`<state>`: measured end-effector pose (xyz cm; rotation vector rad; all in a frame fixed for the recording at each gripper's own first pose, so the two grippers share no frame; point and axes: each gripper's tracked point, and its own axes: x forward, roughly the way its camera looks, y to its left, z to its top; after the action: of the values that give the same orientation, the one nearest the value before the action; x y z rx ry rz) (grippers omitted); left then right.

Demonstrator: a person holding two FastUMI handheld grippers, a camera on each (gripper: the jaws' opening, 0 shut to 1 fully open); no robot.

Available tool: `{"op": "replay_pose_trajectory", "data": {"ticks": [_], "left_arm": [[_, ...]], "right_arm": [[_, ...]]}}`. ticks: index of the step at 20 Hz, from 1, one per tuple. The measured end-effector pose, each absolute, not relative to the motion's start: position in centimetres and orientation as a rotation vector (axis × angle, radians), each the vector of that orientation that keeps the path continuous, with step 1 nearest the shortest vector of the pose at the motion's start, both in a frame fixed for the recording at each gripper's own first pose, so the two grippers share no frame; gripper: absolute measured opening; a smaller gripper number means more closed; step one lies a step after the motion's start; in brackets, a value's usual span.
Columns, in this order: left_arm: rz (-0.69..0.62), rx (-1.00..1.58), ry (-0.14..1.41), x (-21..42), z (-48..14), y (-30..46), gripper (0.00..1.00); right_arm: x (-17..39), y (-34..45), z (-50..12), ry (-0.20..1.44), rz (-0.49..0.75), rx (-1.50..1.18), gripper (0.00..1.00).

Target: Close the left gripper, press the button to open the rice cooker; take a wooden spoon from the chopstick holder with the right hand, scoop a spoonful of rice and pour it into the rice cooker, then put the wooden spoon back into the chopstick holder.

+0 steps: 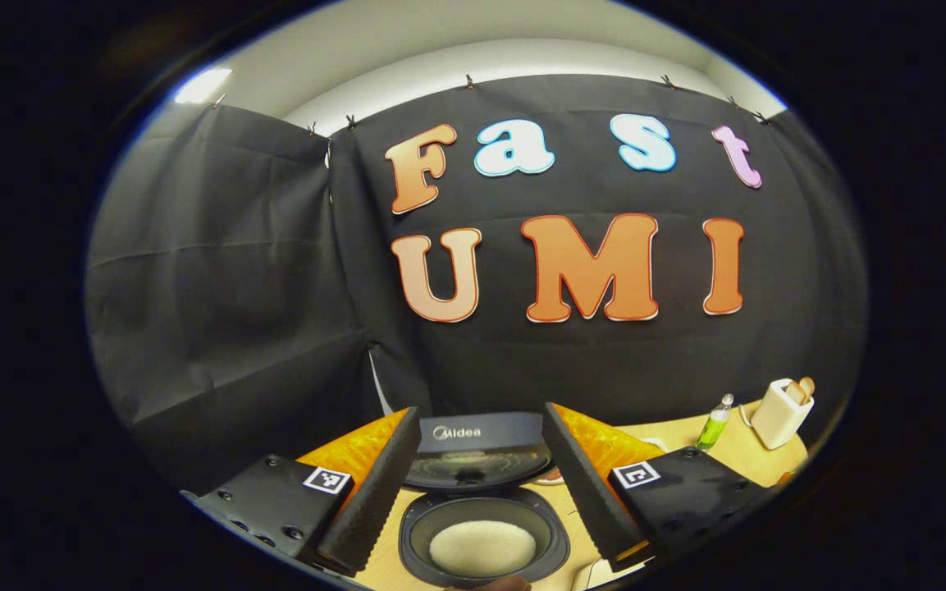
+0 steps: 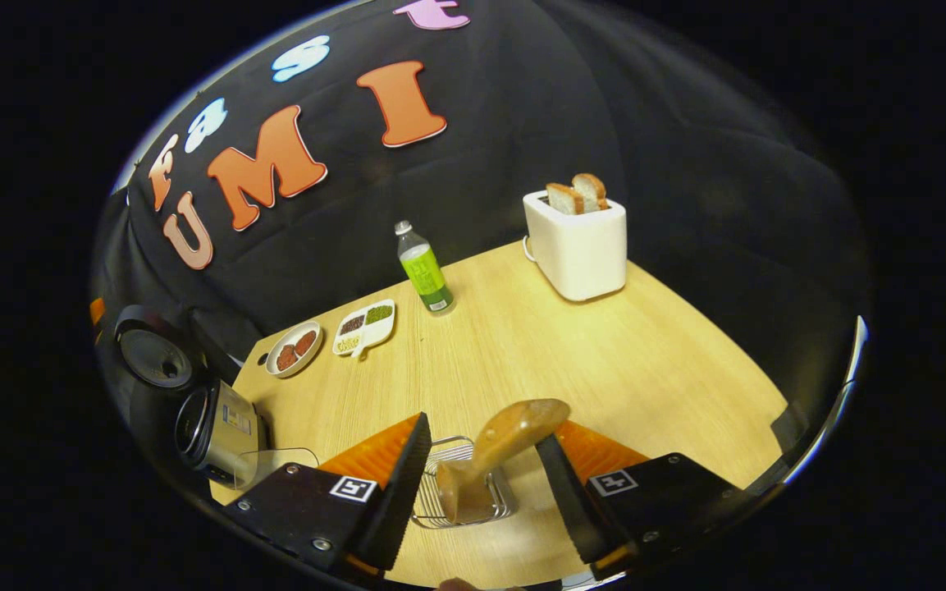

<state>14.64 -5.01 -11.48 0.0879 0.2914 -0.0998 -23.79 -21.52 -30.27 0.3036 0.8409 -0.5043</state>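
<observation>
The rice cooker [image 1: 481, 439] stands open with its lid raised, and white rice [image 1: 481, 548] lies in its dark inner pot. My left gripper [image 1: 479, 414] hangs open just above and in front of the pot, holding nothing. In the right gripper view the cooker [image 2: 214, 427] lies at the far left with its lid [image 2: 153, 355] up. The wooden spoon [image 2: 514, 435] stands bowl-up in the wire chopstick holder [image 2: 440, 492]. My right gripper [image 2: 483, 431] is open, one finger on each side of the spoon, neither touching it.
A white toaster [image 2: 578, 242] with bread slices stands at the back of the wooden table [image 2: 604, 353], and a green bottle [image 2: 423, 275] to its left. Two small dishes [image 2: 333, 336] of grains lie near the wall. A clear container [image 2: 276, 464] sits beside the cooker.
</observation>
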Motion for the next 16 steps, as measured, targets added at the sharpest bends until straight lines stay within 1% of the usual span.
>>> {"op": "replay_pose_trajectory", "data": {"ticks": [1,2,4,6,7,9,12,16], "left_arm": [[-0.1,0.086,0.3,15.8,-11.4,-5.0,0.92],[-0.104,0.077,0.31,16.9,-11.5,-5.3,1.0],[-0.102,0.052,0.338,19.1,-12.0,-5.3,1.0],[-0.115,0.042,0.415,20.9,-14.2,-5.7,0.93],[-0.125,0.036,0.475,21.3,-15.8,-5.9,0.93],[-0.107,0.05,0.591,20.9,-18.8,-5.4,0.93],[-0.112,0.081,0.583,21.5,-18.8,-5.2,0.94],[-0.125,0.071,0.642,19.0,-19.9,-5.3,0.94]], "right_arm": [[-24.0,-21.8,-29.3,0.827,-0.513,0.287,0.82],[-24.1,-21.8,-28.6,0.806,-0.519,0.273,0.82],[-24.0,-22.1,-26.5,0.764,-0.529,0.245,0.83],[-23.6,-21.7,-23.8,0.688,-0.506,0.226,0.83],[-23.0,-21.7,-22.4,0.642,-0.497,0.212,0.83],[-22.8,-21.8,-20.4,0.586,-0.49,0.162,0.83],[-22.2,-21.6,-18.1,0.523,-0.486,0.104,0.83],[-21.7,-21.1,-17.9,0.527,-0.474,0.082,0.83]]}}
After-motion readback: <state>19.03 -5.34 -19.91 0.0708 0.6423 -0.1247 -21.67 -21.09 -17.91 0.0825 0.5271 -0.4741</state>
